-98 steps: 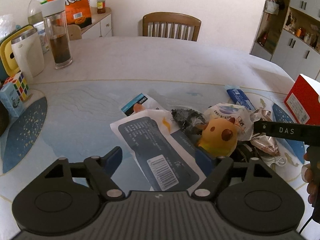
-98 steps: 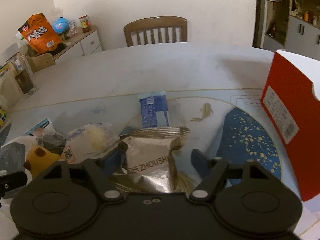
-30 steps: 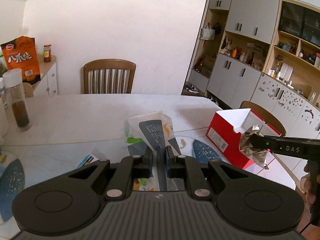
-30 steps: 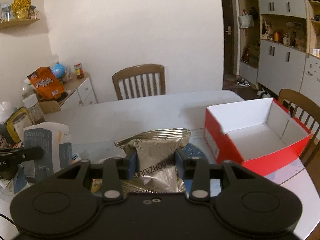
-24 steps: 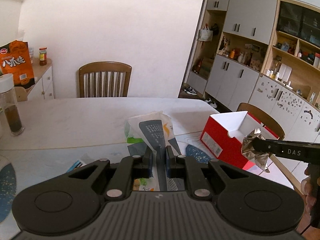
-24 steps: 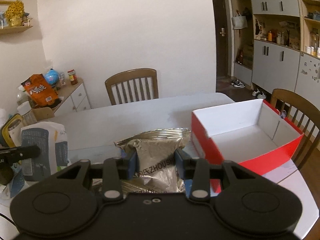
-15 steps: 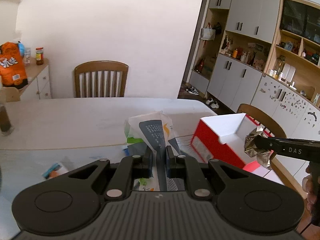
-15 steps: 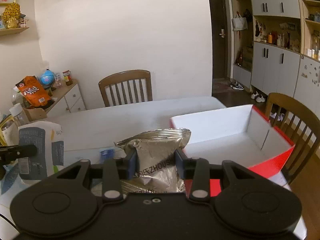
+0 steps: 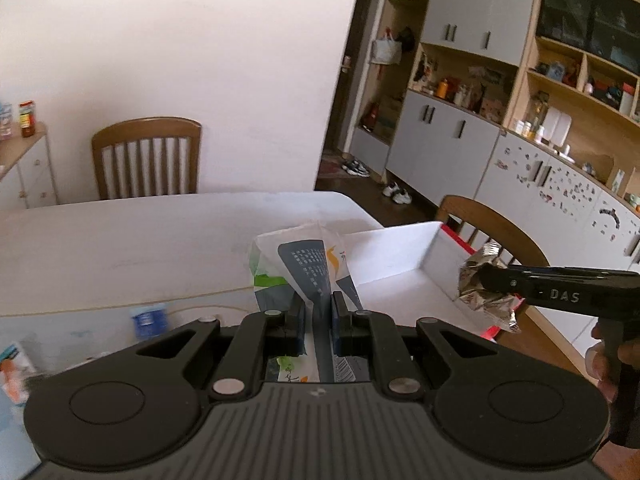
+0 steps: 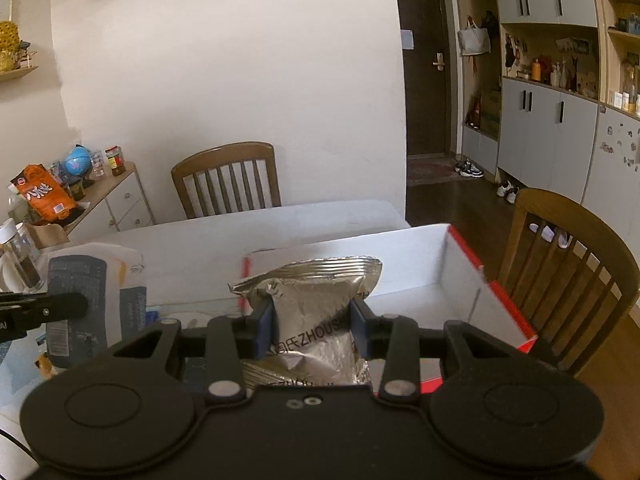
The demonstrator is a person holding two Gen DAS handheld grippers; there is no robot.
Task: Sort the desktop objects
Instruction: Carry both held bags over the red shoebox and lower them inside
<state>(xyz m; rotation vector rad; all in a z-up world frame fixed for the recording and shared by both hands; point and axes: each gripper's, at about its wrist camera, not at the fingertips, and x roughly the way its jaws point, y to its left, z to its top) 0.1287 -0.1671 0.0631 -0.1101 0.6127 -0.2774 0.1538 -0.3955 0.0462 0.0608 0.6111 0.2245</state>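
Over the red box point(image 10: 460, 264), the foil snack pack point(image 10: 316, 312) and white pouch point(image 9: 308, 268) are being carried clamped in the right gripper point(image 10: 312, 330) and left gripper point(image 9: 318, 322); release needed next.

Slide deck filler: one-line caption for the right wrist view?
Right gripper clamps a crinkled silver foil snack packet before the open red cardboard box with white interior.

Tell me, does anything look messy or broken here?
Nothing looks broken or spilled. The silver snack bag is crinkled where the right gripper squeezes it, and the white pouch bends in the left gripper. Both hang near the open red box, which looks empty.
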